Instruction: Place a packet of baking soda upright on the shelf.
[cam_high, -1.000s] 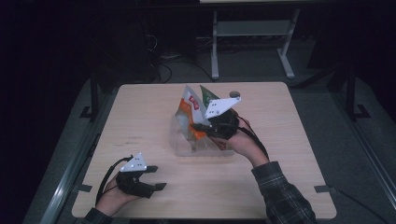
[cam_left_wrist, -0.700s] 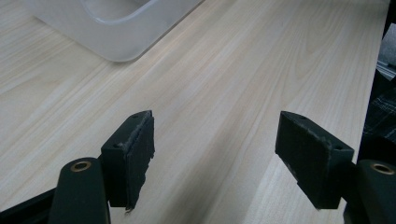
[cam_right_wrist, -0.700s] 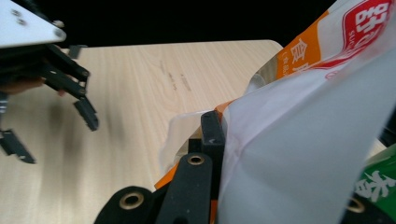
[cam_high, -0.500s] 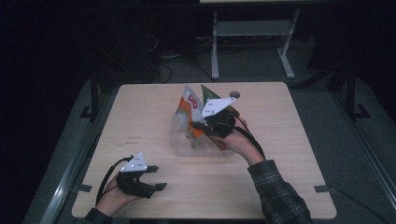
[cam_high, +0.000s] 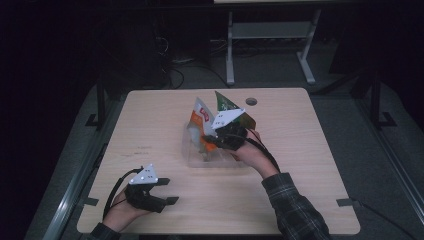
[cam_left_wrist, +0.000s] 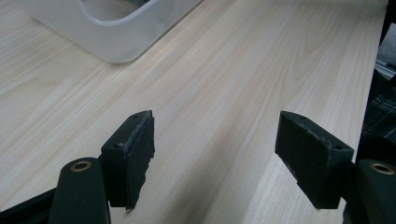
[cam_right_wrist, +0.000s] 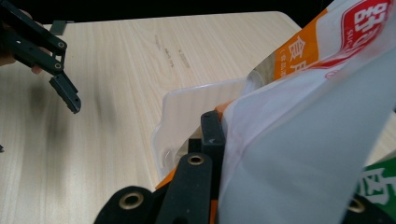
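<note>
Right hand-held gripper (cam_high: 215, 142) is clamped on an orange-and-white snack bag (cam_high: 201, 117), which stands tilted in a clear plastic bin (cam_high: 195, 157) at the middle of the table (cam_high: 300, 150). A green bag (cam_high: 227, 105) leans just behind the orange one. Left hand-held gripper (cam_high: 167, 191) rests near the table's front-left corner, well apart from the bin, its jaws spread wide with only bare wood between them.
</note>
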